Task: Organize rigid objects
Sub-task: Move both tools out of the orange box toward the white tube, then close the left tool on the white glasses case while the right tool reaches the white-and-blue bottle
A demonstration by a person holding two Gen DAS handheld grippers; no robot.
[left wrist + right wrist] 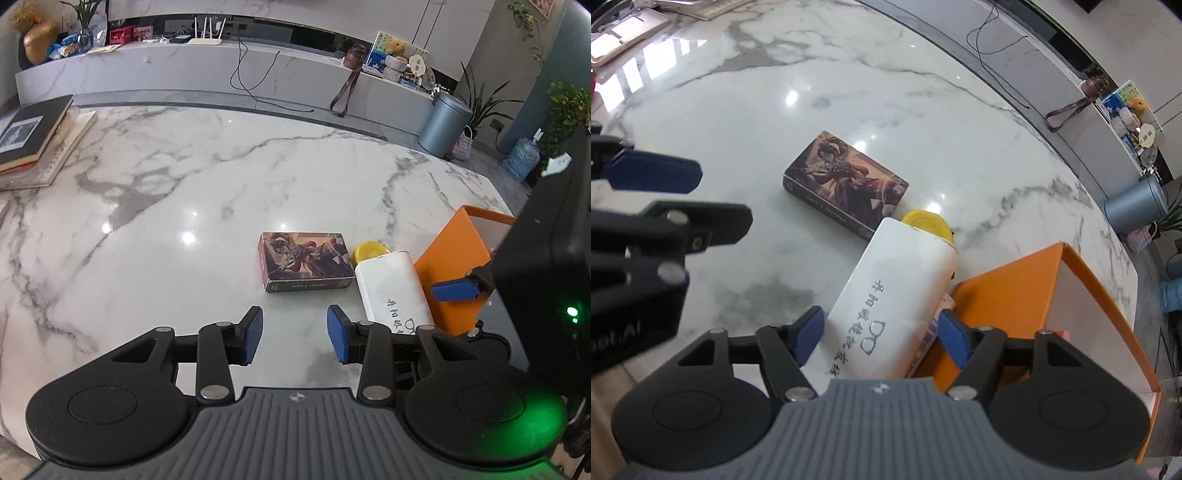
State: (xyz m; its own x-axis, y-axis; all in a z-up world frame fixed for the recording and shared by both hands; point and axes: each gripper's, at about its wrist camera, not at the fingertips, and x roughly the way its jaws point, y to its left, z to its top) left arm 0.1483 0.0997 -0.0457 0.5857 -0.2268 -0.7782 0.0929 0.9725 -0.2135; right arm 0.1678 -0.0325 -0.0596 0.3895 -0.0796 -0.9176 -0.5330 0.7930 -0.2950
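Blue-padded jaws of the right gripper (881, 338) point steeply down at the marble table (849, 92). They stand spread, one pad on either side of the white case (890, 295); a gap shows at the left pad, and contact at the right pad cannot be told. No grasp yet.

The left gripper (294, 334) is tilted down over bare marble, jaws partly apart, nothing between them.

White case: rounded oblong body, dark printed characters and a small spectacles drawing on its upper face. It lies flat on the table, long axis running away from the right gripper. A yellow round lid (927, 223) sits at its far end, touching it. The case's right side lies against the orange box (1008, 295), which is open with a white interior.

The card box (846, 181), with printed figure artwork on top, lies flat just beyond the case on the left, its near corner at the case's far end. In the left wrist view it lies ahead of the left gripper, apart from it.
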